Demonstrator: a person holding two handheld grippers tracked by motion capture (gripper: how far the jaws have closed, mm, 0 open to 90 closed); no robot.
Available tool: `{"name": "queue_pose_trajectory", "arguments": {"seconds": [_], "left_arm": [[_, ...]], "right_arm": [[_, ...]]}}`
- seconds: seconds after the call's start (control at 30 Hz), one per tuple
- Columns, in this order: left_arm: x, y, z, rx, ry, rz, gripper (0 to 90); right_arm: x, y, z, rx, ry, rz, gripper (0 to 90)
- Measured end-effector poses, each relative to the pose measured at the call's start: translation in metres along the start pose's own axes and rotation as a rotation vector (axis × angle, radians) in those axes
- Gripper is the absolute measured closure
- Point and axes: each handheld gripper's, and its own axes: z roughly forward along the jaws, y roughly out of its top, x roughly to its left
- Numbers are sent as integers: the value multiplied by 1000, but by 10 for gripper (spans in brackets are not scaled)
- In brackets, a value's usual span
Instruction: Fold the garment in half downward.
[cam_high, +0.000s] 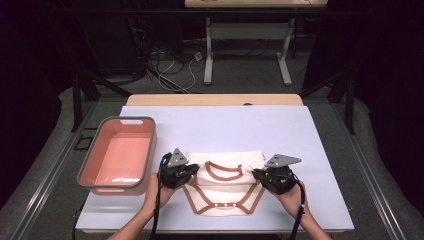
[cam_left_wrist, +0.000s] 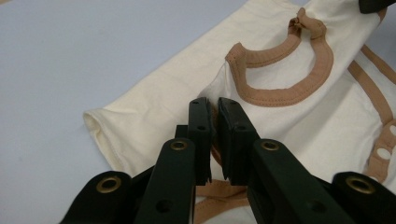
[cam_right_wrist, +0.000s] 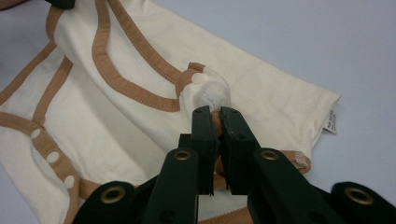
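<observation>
A: Where is the garment found?

B: A cream baby bodysuit (cam_high: 224, 186) with brown trim is seen lying on the pale lilac mat (cam_high: 310, 165), near the person's edge of the table and folded on itself. Its neck band (cam_left_wrist: 289, 70) is turned upward, and a row of white snaps (cam_right_wrist: 52, 156) is seen along the lower trim.

A: How is it held?

B: The left gripper (cam_high: 186, 172) is closed on the bodysuit's left side; in the left gripper view a fold of cloth and brown trim is pinched between the black jaws. The right gripper (cam_high: 260, 176) is likewise closed on the right side, where a fold of fabric with a snap is caught between its jaws. Each gripper is held by a hand (cam_high: 159, 192) coming in from the near edge.

A: What is set around it?

B: A salmon-pink bin (cam_high: 119, 155) with a grey rim is placed on the mat to the left, just beside the left gripper. A small white label (cam_right_wrist: 330, 122) is seen at the garment's hem in the right gripper view.
</observation>
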Motion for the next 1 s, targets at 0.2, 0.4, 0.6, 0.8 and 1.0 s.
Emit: {"name": "queue_pose_trajectory", "arguments": {"seconds": [0.2, 0.4, 0.6, 0.8, 1.0], "left_arm": [[-4, -4, -2, 17, -6, 16, 836], [-9, -9, -4, 35, -20, 28, 834], [-13, -16, -4, 50, -30, 22, 833], [-14, -21, 1, 99, -30, 16, 826], [-9, -24, 10, 153, -34, -4, 793]], "right_arm": [[4, -3, -2, 18, 7, -11, 844], [8, -9, -3, 38, 21, -22, 842], [11, -13, -3, 62, 33, -24, 836], [13, -19, 0, 105, 35, -23, 816], [10, -24, 8, 151, 19, -14, 744]]}}
